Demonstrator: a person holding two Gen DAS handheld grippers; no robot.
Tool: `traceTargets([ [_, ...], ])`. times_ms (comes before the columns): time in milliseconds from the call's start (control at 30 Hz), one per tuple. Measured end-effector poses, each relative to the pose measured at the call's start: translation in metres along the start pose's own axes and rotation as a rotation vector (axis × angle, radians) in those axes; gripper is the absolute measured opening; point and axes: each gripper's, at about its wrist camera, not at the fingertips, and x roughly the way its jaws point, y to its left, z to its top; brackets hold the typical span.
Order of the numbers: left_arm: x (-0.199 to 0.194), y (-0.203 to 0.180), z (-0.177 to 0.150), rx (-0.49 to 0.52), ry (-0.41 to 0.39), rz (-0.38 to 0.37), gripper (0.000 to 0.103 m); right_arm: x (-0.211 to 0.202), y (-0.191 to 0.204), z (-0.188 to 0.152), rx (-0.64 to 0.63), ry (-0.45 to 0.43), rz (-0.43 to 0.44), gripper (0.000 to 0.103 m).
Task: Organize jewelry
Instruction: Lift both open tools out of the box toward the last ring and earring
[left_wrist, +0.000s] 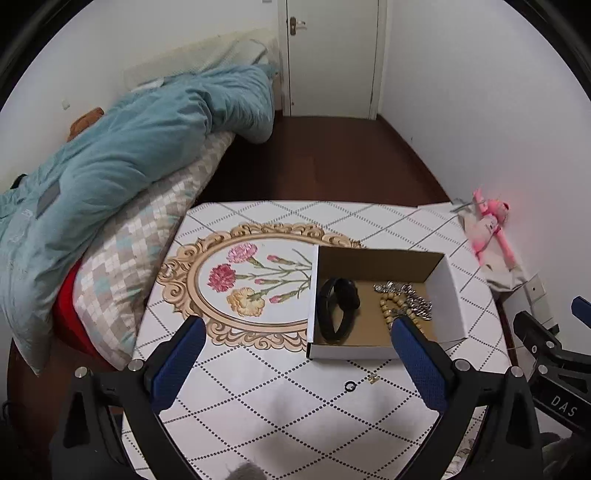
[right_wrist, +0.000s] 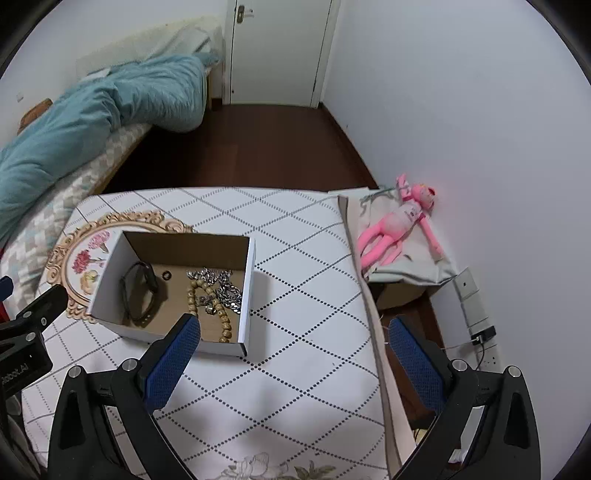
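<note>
Both grippers hang over the worktop (left_wrist: 258, 387) with fingers spread apart and nothing in them: the left gripper (left_wrist: 299, 354), the right gripper (right_wrist: 295, 354). The open box (left_wrist: 452, 291) sits right of centre in the left view, holding a black band (left_wrist: 338, 308), wooden beads (right_wrist: 221, 317) and a silver chain (right_wrist: 225, 291). A small black ring (left_wrist: 349, 386) lies on the cloth just below the box.

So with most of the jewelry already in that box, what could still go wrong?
The small black ring and tiny gold piece still lie on the tablecloth; both look hard for the wide blue fingers to pinch and might get flicked away. Inside the box, the bead bracelet lies against the silver chain, so they could tangle.
</note>
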Motion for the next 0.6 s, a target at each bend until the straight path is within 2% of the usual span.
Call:
traceTargets([
  [333, -0.046, 0.001, -0.001, -0.005, -0.075, -0.022, 0.103, -0.059, -0.004, -0.001, 0.019, -0.096, 0.006, 0.103],
  [500, -0.053, 0.002, -0.001, -0.008, -0.077, -0.025, 0.103, -0.071, -0.005, -0.002, 0.034, -0.105, 0.028, 0.103],
  [600, -0.048, 0.002, -0.005, -0.004, -0.057, 0.002, 0.103, -0.067, -0.003, -0.005, 0.041, -0.084, 0.045, 0.103],
])
